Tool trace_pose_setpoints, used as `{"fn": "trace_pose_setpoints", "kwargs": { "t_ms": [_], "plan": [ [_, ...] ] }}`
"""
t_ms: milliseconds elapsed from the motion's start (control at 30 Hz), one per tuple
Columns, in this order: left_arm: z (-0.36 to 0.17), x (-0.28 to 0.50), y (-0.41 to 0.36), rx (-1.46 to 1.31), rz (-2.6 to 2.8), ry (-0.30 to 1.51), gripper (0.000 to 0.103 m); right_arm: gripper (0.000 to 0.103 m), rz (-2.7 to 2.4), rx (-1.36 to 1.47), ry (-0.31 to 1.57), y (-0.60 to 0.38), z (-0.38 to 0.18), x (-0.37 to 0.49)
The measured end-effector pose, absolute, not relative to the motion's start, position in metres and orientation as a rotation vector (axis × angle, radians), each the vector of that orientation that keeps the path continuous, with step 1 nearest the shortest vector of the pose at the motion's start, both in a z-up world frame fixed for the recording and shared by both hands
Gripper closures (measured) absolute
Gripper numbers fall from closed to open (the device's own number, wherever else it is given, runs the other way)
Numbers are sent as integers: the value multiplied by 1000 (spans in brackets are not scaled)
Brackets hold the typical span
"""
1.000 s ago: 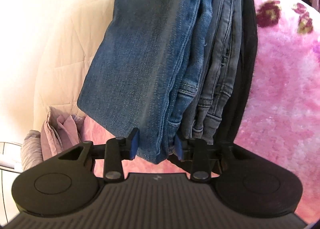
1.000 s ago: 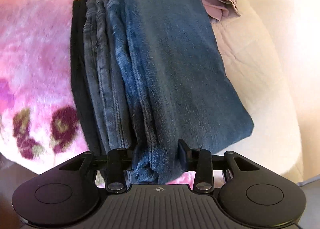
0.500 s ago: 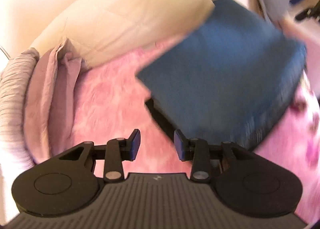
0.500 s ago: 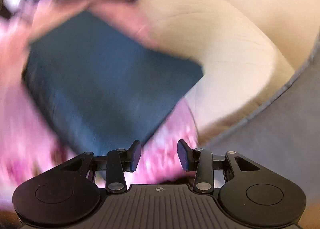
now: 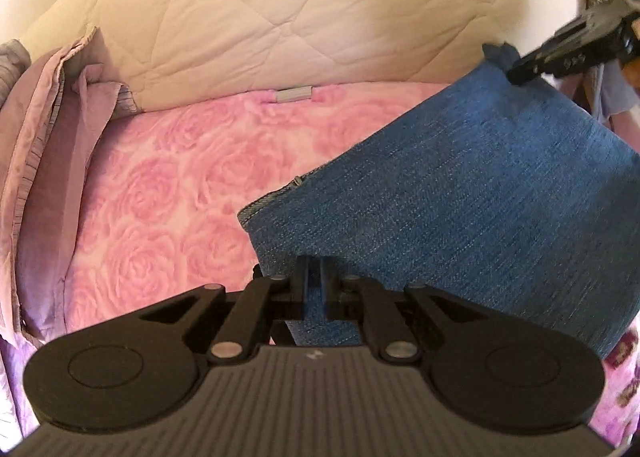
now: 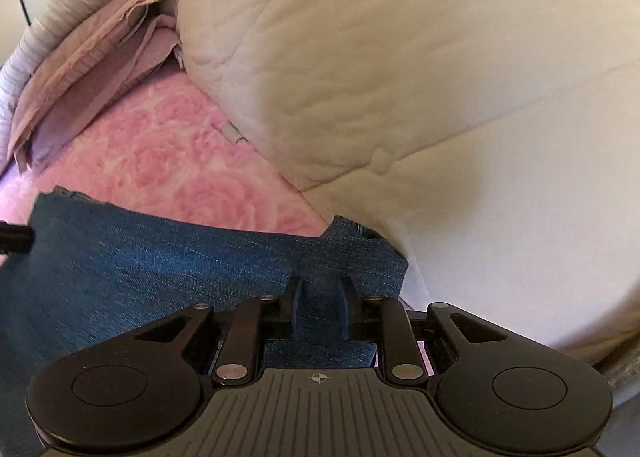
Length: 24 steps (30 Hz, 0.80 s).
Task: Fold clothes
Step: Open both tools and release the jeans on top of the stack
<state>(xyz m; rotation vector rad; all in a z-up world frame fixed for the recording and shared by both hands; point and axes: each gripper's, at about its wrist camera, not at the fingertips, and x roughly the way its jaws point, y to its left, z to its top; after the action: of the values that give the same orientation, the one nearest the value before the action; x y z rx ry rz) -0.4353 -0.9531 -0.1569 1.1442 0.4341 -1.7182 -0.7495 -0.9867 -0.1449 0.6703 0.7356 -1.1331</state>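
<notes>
We have the blue jeans [image 5: 472, 193] lifted over the pink rose-patterned blanket [image 5: 168, 193], stretched between our two grippers. Our left gripper [image 5: 315, 285] is clamped tight on one corner, denim pinched between its fingers with hardly a gap showing. Our right gripper [image 6: 320, 305] has the opposite corner between its fingers; its jaws are closing, and the cloth bunches up just ahead of the pads, which press on it.

From the left wrist we see the broad face of the denim with a stitched hem edge, and at its far upper corner the right gripper [image 5: 568, 53] biting the fabric. That view also shows a small grey tag [image 5: 294, 94] where the blanket meets the cream quilted duvet [image 5: 280, 5].

From the right wrist we see the denim running away leftward to the left gripper's black tip [image 6: 16, 239] at the frame edge. The duvet [image 6: 440, 77] fills most of this view, and the mauve folded bedding [image 6: 84, 53] is stacked further back; in the left view it lies along the left edge [image 5: 44, 161].
</notes>
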Motion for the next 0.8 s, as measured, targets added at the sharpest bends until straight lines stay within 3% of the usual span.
{"fn": "trace_pose_setpoints", "kwargs": {
  "t_ms": [133,267,433,567,633,700,767,800],
  "plan": [
    [-136,-418,-930,1110,-1716,440,98,83,-1105,662,694,-950,-110,-755],
    [-125,-397,-878,1055,-1762,573,95,83,-1017,714,654,-871,-90,-748],
    [-158,-406,-849,1145,-1759,549,97,82,-996,764,741,-814,-133,-731],
    [-145,-408,-846,1142,-1724,563,97,80,-1020,730,784,-814,-129,-718],
    [-138,-408,-837,1134,-1695,575,91,78,-1053,814,763,-816,-121,-719],
    [-133,-402,-820,1110,-1647,633,74,71,-1090,862,742,-808,-113,-719],
    [-130,-398,-800,1084,-1616,690,64,49,-1121,893,732,-793,-106,-716],
    [-129,-396,-785,1074,-1600,705,56,46,-1133,903,730,-781,-103,-714]
  ]
}}
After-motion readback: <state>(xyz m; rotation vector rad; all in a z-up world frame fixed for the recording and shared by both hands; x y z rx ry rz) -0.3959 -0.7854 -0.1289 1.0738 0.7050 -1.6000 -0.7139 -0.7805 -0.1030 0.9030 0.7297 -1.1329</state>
